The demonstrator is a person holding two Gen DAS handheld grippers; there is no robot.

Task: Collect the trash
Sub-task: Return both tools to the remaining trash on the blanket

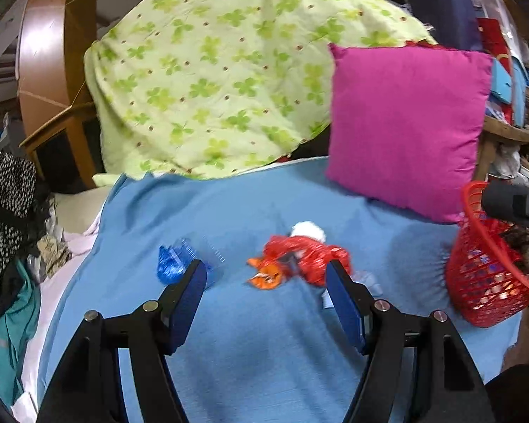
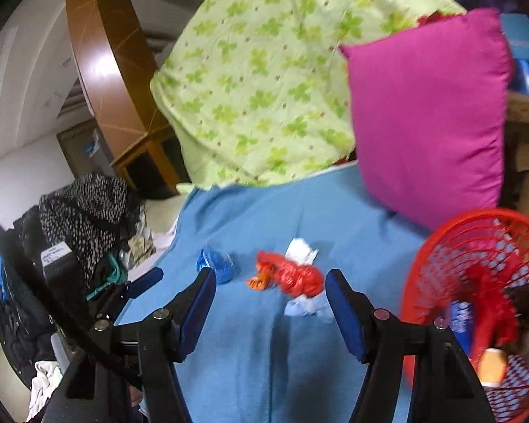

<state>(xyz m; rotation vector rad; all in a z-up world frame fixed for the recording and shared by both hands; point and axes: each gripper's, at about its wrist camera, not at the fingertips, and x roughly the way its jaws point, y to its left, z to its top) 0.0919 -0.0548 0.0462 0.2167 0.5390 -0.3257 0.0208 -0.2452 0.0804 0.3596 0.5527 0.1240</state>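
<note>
Trash lies on the blue sheet: a crumpled red wrapper with an orange wrapper at its left end, a white tissue ball behind it, a blue wrapper further left, and a pale scrap. My left gripper hangs open just short of the red wrapper, gripping nothing. My right gripper is open too, over the same pile and empty. A red mesh basket holding several pieces stands to the right.
A pink cushion leans behind the basket, beside a green clover-print quilt. A heap of dark spotted clothes lies off the sheet's left edge. Wooden furniture stands behind.
</note>
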